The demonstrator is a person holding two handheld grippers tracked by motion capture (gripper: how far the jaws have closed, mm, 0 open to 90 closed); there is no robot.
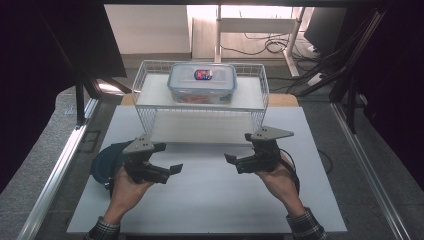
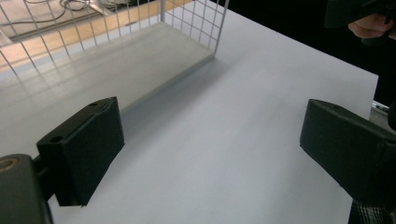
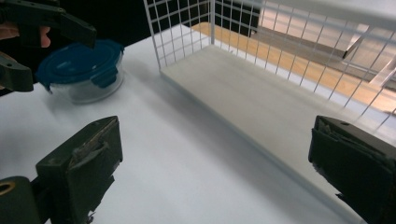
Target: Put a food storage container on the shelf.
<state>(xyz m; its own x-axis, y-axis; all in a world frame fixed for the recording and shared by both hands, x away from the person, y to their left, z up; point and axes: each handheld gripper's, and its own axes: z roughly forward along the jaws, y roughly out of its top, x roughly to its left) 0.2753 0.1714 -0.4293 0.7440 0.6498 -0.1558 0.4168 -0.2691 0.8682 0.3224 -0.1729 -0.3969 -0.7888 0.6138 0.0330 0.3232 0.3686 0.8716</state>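
Both sets of tongs are wide open with nothing between their pads. The left gripper (image 1: pixel 170 169), matte black with blocky rectangular jaws, hovers over the smooth white table board (image 1: pixel 210 200) near its left edge. The right gripper (image 1: pixel 235 161), black and angular under its grey three-cornered plate, hangs opposite, towards the right edge, the two pointing at each other. Just behind the left gripper, at the left edge, sits a round clear plastic container with a dark blue clip lid (image 3: pixel 83 70), untouched. At the far edge stands a white wire-grid rack (image 1: pixel 150 117) with flat pale shelves. On its top shelf rests a rectangular clear plastic box with a blue-rimmed lid (image 1: pixel 202 82), well apart from both grippers.
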